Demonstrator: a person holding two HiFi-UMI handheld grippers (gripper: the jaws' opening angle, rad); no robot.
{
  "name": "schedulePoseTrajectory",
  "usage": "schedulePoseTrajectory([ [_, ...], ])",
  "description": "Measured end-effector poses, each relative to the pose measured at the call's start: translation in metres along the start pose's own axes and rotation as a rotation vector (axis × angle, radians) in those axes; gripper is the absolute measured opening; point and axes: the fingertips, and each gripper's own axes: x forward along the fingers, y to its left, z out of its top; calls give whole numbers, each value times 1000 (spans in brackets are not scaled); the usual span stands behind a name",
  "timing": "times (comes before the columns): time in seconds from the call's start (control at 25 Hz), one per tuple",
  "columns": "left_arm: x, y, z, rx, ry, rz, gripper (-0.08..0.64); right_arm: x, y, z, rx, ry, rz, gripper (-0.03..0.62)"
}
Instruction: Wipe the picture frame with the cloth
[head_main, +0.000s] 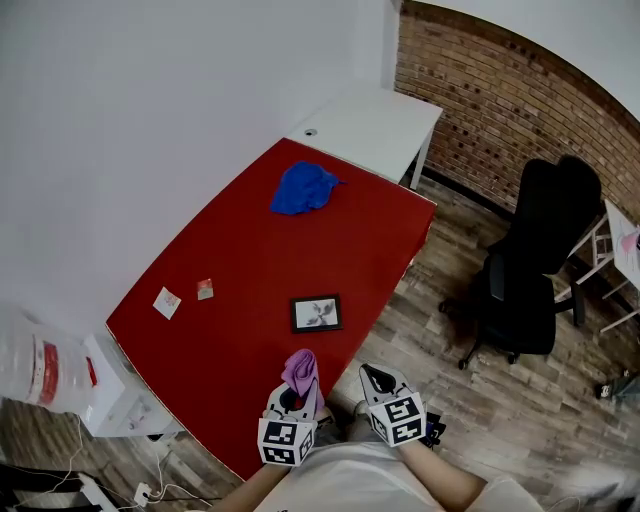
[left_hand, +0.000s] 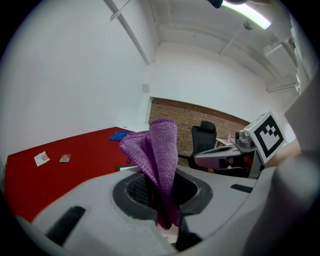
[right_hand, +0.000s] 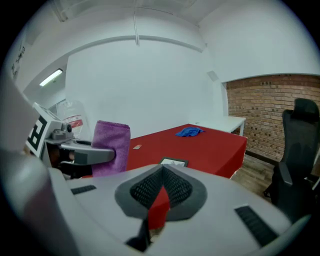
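Observation:
A small black picture frame (head_main: 316, 313) with a pale print lies flat near the red table's (head_main: 250, 250) right edge; in the right gripper view the picture frame (right_hand: 173, 162) shows just beyond the jaws. My left gripper (head_main: 297, 392) is shut on a folded purple cloth (head_main: 300, 369), which stands up out of the jaws (left_hand: 160, 185) as a tall fold (left_hand: 161, 150). It hovers over the table's near corner, short of the frame. My right gripper (head_main: 375, 380) is beside it, off the table edge, with its jaws (right_hand: 161, 187) shut and nothing held.
A crumpled blue cloth (head_main: 305, 188) lies at the table's far end. Two small cards (head_main: 167, 302) (head_main: 205, 289) sit by the left edge. A white desk (head_main: 370, 125) adjoins the far end. A black office chair (head_main: 530, 270) stands on the wooden floor at right.

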Motion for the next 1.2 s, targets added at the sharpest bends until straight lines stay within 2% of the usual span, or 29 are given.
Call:
schedulePoseTrajectory([
  [0.4, 37, 11, 24, -12, -3, 29, 60, 31, -28, 20, -25, 31, 52, 5],
  [1.2, 81, 55, 12, -25, 62, 71, 60, 90, -51, 20, -3, 70, 69, 5],
])
